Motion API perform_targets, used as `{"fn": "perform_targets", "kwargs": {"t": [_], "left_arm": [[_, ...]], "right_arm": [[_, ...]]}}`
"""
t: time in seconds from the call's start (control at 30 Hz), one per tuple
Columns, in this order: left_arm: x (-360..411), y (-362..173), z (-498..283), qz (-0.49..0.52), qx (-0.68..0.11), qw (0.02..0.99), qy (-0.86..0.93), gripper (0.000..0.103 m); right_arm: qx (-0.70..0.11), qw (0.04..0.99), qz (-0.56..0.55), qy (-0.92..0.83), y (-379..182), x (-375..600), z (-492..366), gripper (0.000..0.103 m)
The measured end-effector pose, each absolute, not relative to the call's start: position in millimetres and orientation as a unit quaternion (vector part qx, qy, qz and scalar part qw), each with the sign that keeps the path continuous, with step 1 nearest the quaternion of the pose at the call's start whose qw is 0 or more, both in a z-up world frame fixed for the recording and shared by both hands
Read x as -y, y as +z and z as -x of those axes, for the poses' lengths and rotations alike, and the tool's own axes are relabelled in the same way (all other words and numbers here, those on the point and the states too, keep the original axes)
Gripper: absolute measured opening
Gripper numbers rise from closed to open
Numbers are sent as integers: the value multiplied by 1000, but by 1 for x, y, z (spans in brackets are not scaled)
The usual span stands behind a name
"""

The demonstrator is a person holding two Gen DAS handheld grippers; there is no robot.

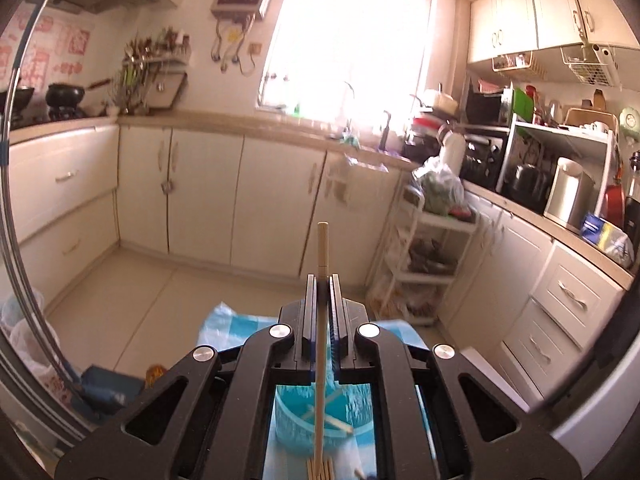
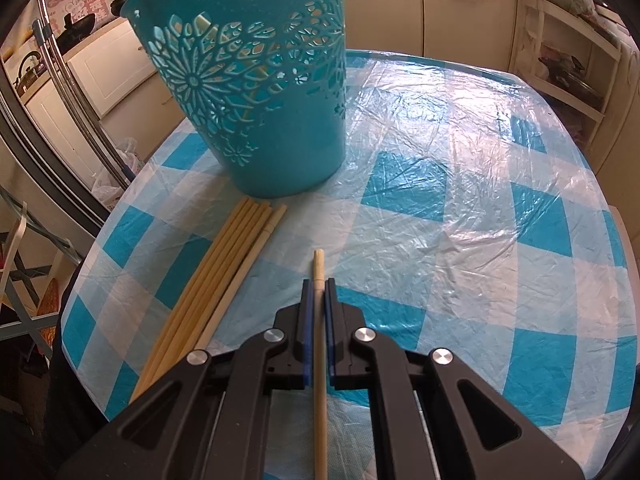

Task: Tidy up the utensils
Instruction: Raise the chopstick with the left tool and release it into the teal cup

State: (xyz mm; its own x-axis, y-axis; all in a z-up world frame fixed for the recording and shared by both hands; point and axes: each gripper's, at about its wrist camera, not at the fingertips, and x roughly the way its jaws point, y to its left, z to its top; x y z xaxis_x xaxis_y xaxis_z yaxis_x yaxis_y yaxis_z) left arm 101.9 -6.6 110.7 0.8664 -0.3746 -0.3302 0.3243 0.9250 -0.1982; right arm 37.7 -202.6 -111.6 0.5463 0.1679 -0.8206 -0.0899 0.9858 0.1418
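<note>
Each chopstick looked light, stiff and slippery, best pinched mid-length: the left gripper clamped one chopstick high above the basket at 6 o'clock, while the right gripper, tilted steeply downward, clamped another, the basket at 11 o'clock.

A blue-and-white checked plastic cloth covers the desk. Beyond its far edge stand cream cabinets, a bright window, a white shelf trolley and a steel kettle on the counter.
</note>
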Motion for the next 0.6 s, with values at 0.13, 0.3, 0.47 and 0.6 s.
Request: {"fn": "perform_targets", "kwargs": {"t": [0.13,0.3,0.47,0.6], "left_arm": [[26,109,-125,59,-159,972,-163,5],[53,74,-157,25,-176,974,-141,5],[61,31,-168,0,-221,966,-138,6],[59,9,-167,-18,-252,958,-134,6]], "right_arm": [[-470,878,-47,79,-112,204,-38,6],[-470,877,-50,83,-111,206,-38,6],[-473,874,-56,94,-110,211,-39,6],[-479,870,-56,103,-109,213,-40,6]]}}
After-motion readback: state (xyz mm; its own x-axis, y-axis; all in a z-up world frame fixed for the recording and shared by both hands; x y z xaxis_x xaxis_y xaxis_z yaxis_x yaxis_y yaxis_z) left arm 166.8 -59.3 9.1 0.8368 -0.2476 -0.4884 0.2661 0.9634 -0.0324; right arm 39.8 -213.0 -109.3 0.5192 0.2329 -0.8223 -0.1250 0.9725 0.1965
